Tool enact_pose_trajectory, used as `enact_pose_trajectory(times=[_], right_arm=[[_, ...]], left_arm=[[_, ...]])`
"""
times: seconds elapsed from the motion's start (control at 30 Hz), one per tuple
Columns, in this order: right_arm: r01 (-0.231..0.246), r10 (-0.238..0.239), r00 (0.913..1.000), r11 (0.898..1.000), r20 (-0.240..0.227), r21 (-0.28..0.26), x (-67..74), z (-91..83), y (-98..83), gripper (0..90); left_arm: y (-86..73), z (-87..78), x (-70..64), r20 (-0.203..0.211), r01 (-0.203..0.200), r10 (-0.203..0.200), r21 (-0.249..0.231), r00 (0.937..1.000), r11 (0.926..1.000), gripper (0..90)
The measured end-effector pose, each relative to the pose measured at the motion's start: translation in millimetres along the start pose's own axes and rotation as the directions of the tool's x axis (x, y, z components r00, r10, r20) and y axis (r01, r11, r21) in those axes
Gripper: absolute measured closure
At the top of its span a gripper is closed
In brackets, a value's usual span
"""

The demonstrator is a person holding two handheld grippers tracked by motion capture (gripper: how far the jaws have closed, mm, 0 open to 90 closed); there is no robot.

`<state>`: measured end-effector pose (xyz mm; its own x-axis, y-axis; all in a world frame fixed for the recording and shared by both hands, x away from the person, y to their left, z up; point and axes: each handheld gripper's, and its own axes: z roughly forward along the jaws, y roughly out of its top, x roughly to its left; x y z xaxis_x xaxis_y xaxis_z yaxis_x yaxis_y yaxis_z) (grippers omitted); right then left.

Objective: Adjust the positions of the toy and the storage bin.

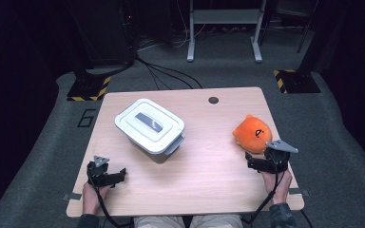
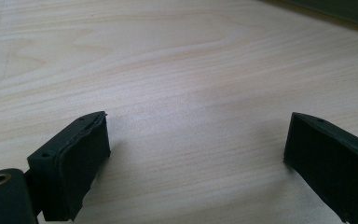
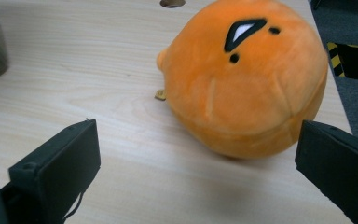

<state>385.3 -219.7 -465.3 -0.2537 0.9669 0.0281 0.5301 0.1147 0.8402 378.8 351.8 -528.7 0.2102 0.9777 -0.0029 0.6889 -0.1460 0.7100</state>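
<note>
One round orange plush toy (image 1: 253, 134) with a small stitched black-and-white face sits near the right edge of the pale wood-grain table (image 1: 204, 166), just ahead of the right gripper (image 1: 255, 163). That gripper's jaws stand wide apart with nothing between them; in the right gripper view the plush (image 3: 242, 79) lies just beyond the tips and off towards the right-hand jaw. Risk, as a judgement: closing from this offset could catch only one side of the soft body, so it squashes, rolls or slides towards the nearby table edge. The left gripper (image 1: 108, 176) rests at the near left, jaws likewise wide over bare wood. A lidded white rectangular plastic container (image 1: 150, 125) with a grey handle stands well apart, left of centre. Legible writing: a "6" marked on the grey floor (image 1: 86, 118).
</note>
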Motion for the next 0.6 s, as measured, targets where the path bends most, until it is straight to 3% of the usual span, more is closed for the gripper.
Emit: enact_pose_trajectory(times=[0.07, 0.13, 0.23, 0.33, 0.43, 0.47, 0.5, 0.6], right_arm=[[0.0, 0.0, 1.0, 1.0, -0.005, -0.005, 2.4, -2.2, -8.0, 0.0], [-0.001, 0.001, 1.0, 1.0, -0.001, -0.021, 3.6, -4.2, -12.8, 0.0], [0.004, -0.004, 0.9999, 1.0, -0.01, -0.016, 4.6, -7.0, -27.3, 0.0], [-0.011, 0.011, 0.9998, 1.0, -0.014, -0.001, 4.8, -6.1, -33.1, 0.0], [-0.006, 0.008, 0.9998, 0.997, -0.02, 0.074, 2.8, 4.6, -42.5, 0.0], [-0.006, 0.008, 0.9998, 0.997, -0.02, 0.074, 2.8, 4.6, -42.5, 0.0], [0.015, -0.014, 0.9998, 0.992, -0.01, 0.122, 2.1, 12.0, -47.1, 0.0], [0.029, -0.028, 0.9996, 0.988, -0.009, 0.154, 1.7, 17.4, -50.4, 0.0]], left_arm=[[3.6, -1.6, 0.6, -0.019, 0.003, -0.002, 0.037, 0.9998, 0.9993, 6.2], [5.1, -2.8, 1.0, -0.015, 0.013, -0.012, 0.045, 0.9998, 0.9989, 4.0], [12.5, -12.3, 3.0, -0.021, 0.042, -0.042, 0.006, 0.9989, 0.9991, 3.2], [18.9, -18.9, 3.0, -0.018, 0.038, -0.039, -0.014, 0.9991, 0.9992, 3.2], [34.6, -31.7, 2.2, -0.003, 0.045, -0.045, -0.05, 0.999, 0.9978, 3.2], [34.6, -31.7, 2.2, -0.003, 0.045, -0.045, -0.05, 0.999, 0.9978, 3.2], [43.2, -37.8, 2.2, 0.011, 0.055, -0.055, -0.059, 0.9984, 0.9967, 3.2], [51.7, -43.5, 1.8, 0.015, 0.058, -0.057, -0.074, 0.9982, 0.9956, 3.3]])
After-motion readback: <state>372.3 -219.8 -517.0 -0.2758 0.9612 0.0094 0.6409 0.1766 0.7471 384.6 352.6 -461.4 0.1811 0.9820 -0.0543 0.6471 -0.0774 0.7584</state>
